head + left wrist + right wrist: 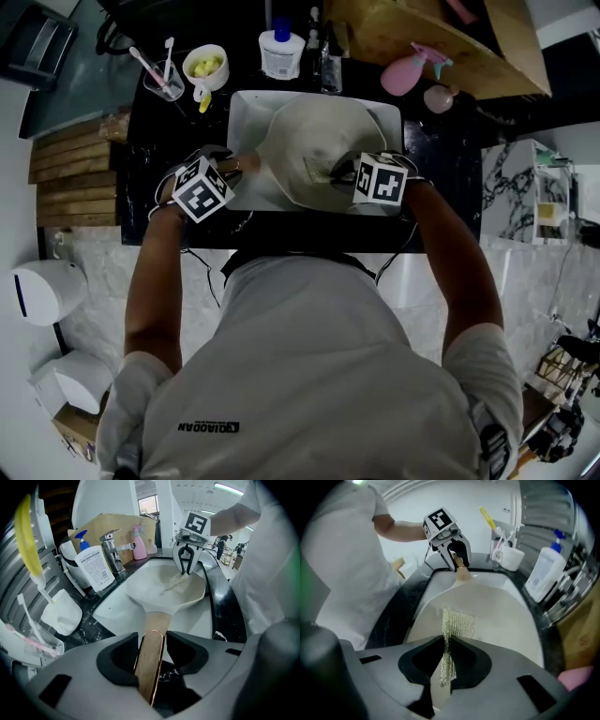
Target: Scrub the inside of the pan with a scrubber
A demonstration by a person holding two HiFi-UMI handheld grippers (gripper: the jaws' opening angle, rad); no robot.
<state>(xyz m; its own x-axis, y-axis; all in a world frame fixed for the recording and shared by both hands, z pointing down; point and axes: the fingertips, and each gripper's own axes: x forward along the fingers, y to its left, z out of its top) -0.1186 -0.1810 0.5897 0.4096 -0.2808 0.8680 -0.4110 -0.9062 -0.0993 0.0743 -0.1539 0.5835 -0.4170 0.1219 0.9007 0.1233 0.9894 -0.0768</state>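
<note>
The left gripper (151, 648) clamps the wooden handle (154, 623), steadying the pan (164, 585) over the sink (110, 612). That lets the right gripper (446, 654), pinching the mesh scrubber (458, 623), rub the pan's inside.

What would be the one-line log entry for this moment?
left gripper: shut on handle | right gripper: shut on scrubber | scrubber: inside pan | pan: over sink
</note>
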